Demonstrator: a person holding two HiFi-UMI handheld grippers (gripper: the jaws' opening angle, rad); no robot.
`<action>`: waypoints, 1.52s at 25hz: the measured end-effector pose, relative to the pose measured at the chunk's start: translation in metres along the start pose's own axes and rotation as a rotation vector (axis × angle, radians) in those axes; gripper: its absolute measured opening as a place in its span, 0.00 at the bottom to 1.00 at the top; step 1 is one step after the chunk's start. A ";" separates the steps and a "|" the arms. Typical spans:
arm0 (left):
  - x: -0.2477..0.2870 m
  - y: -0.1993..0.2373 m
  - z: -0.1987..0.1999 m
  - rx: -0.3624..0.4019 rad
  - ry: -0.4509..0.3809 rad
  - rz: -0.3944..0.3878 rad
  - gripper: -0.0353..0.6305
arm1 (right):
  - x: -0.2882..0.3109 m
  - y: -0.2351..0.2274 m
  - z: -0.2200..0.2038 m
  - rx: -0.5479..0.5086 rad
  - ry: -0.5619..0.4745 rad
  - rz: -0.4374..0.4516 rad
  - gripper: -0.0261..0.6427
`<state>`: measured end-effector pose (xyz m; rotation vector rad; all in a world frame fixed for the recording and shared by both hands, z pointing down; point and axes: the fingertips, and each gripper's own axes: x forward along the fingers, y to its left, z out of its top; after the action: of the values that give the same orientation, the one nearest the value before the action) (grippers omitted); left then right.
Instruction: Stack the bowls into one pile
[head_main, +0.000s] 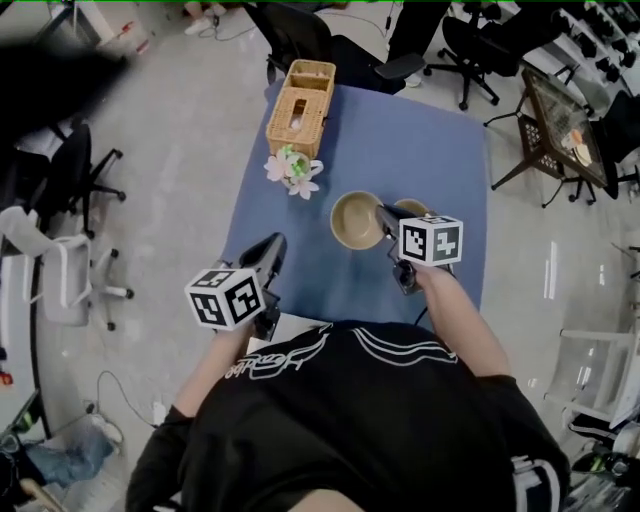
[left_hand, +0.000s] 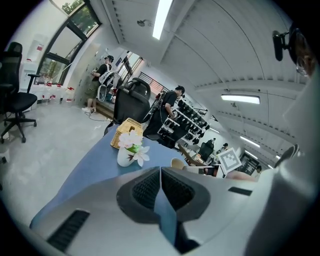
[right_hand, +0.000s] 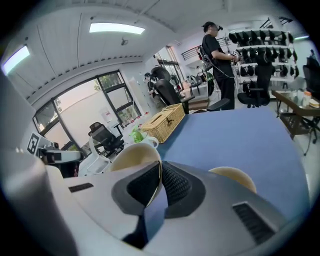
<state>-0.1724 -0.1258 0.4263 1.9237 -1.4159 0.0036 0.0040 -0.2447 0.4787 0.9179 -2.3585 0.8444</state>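
gripping a tan bowl by its rim, mid-frame
right gripper clamped on it; left gripper closed, empty, lower left; second bowl beside.

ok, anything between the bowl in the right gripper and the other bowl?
Nothing visible. The right gripper grips the held bowl by its rim, and the second bowl sits right beside it on the table. The flower vase and wicker basket stand farther back, clear of that path.

Bowl beige; table blue; basket tan wicker; flowers pink-white.
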 end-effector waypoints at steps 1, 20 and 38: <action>0.008 -0.006 0.001 0.007 0.007 -0.011 0.10 | -0.007 -0.008 0.003 0.009 -0.010 -0.009 0.10; 0.106 -0.064 -0.009 0.059 0.126 -0.140 0.10 | -0.067 -0.111 0.017 0.104 -0.093 -0.146 0.10; 0.147 -0.071 -0.031 0.055 0.209 -0.119 0.10 | -0.048 -0.157 -0.022 0.162 -0.003 -0.149 0.10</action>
<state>-0.0431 -0.2215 0.4697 1.9866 -1.1739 0.1844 0.1537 -0.3014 0.5230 1.1447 -2.2171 0.9839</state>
